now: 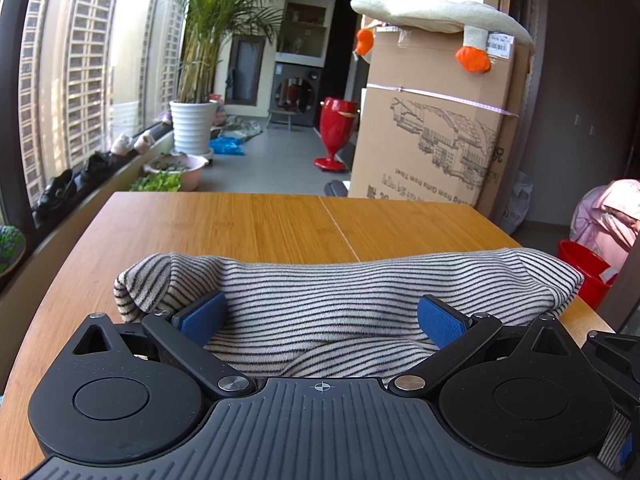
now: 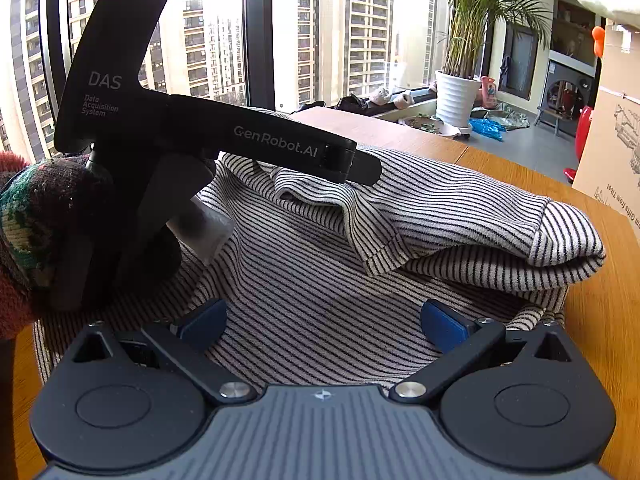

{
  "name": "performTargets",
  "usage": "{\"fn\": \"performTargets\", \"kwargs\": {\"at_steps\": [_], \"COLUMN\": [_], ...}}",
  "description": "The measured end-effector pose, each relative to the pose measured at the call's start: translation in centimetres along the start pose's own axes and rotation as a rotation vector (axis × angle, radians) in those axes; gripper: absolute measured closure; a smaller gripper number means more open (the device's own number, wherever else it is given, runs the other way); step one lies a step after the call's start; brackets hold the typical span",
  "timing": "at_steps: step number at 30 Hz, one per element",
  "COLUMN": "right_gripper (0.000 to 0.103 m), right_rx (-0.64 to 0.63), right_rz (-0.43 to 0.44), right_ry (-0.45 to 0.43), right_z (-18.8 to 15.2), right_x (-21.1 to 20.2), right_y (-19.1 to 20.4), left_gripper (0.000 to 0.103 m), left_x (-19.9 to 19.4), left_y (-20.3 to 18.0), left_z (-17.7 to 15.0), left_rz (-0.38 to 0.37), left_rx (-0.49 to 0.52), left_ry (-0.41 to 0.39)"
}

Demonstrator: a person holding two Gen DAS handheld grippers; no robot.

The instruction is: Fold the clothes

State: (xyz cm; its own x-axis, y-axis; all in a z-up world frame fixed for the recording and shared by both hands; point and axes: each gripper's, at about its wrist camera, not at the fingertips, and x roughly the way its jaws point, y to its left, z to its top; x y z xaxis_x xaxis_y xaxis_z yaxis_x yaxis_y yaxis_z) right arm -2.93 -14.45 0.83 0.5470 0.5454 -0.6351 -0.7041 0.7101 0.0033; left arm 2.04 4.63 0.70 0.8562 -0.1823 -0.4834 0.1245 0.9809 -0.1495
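Striped knit, cream with thin dark lines, is what we are folding: the garment (image 2: 320, 264) lies bunched on the wooden table (image 1: 248, 220), its upper part doubled into a thick roll toward the far edge. Our left gripper (image 1: 320, 316) and right gripper (image 2: 322, 322) both stand spread wide over the cloth, blue pads (image 2: 442, 326) apart and pinching nothing.

We judge the main risk to be the loose roll: with neither tool gripping, the layers could slump or unroll, and a pinch taken now might catch one layer only and drag the fold askew. The roll also sits close to the table's right edge, above a red bucket (image 1: 588, 272), so a careless push could tip it off.

Legible writing: "DAS Data Acquisition System" and "GenRobot.AI" on the left tool's body in the right wrist view. The cardboard box (image 1: 432, 128) carries upside-down print we cannot read with confidence.
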Motion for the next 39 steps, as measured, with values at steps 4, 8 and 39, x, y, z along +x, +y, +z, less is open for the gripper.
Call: {"fn": "performTargets", "kwargs": {"at_steps": [4,8,39], "right_gripper": [0.0,0.0,0.0], "right_rx": [0.0,0.0,0.001], "right_rz": [0.0,0.0,0.001], "right_ry": [0.0,0.0,0.0], "right_z": [0.0,0.0,0.1], "right_x": [0.0,0.0,0.2], "right_y": [0.0,0.0,0.0], "left_gripper": [0.0,0.0,0.0], "left_x": [0.1,0.2,0.2], "left_y": [0.0,0.1,-1.2], "left_z": [0.1,0.2,0.1], "left_rz": [-0.001,-0.003,0.036], "left_rx": [-0.002,-0.004,0.04], "left_ry": [0.0,-0.001,0.019]}}
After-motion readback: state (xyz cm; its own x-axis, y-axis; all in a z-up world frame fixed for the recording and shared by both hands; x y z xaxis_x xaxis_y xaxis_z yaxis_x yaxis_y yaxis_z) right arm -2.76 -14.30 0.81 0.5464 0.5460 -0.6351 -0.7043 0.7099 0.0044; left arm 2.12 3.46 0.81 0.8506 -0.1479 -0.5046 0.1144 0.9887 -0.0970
